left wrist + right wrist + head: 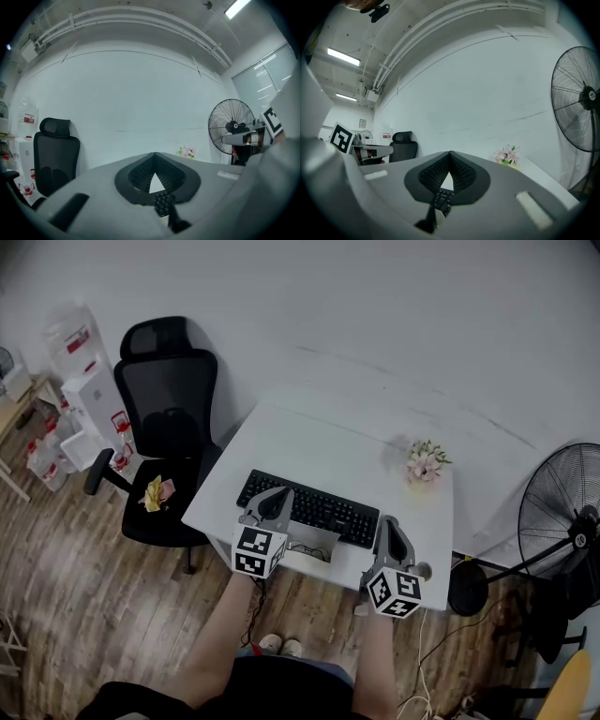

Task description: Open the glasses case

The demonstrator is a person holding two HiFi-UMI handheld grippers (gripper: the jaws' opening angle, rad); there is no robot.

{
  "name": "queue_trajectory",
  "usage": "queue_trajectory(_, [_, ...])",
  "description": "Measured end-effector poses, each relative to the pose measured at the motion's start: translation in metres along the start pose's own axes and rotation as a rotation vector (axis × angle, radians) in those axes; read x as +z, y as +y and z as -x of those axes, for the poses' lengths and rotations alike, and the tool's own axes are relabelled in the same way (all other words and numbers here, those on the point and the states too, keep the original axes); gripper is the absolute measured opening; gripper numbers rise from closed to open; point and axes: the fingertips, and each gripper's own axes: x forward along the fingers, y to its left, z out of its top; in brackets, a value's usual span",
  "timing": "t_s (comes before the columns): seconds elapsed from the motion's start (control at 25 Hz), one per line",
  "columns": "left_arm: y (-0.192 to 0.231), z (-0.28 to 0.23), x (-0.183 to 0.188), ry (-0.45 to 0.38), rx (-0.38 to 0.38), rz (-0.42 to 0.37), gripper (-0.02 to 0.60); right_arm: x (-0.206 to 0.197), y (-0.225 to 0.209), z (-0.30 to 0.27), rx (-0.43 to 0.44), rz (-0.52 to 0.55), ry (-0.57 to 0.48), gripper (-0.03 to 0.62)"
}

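the left gripper (269,502) and right gripper (389,532), both closed and empty, are held flanking the glasses case (314,546), seemingly for easy reach.

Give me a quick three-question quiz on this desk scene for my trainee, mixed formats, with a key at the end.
1. True or false: the left gripper is clamped on the glasses case.
2. What stands at the far right of the desk? A) pink flowers B) a mug C) a lamp
3. Fill in: through the gap under the shut jaws of the right gripper you see the keys of a black ____.

Key
1. False: its jaws are together with nothing between them.
2. A
3. keyboard
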Motion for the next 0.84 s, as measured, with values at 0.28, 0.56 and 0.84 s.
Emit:
queue_trajectory(0.28, [0.001,-0.0015,-0.001,0.005,-0.001,-0.003,0.008,-0.0001,0.0036,-0.0014,0.011,0.003,0.001,0.006])
queue_trajectory(0.56, [0.0007,0.0006,-0.0002,0.008,-0.005,-0.012,0.008,0.0008,0.0054,-0.0014,0.011,0.003,0.001,0.006])
queue_trajectory(0.84, [0.0053,0.0023,-0.003,0.011,-0.001,-0.01,0.008,-0.0028,0.0078,-0.0033,0.008,0.003,0.005,0.006])
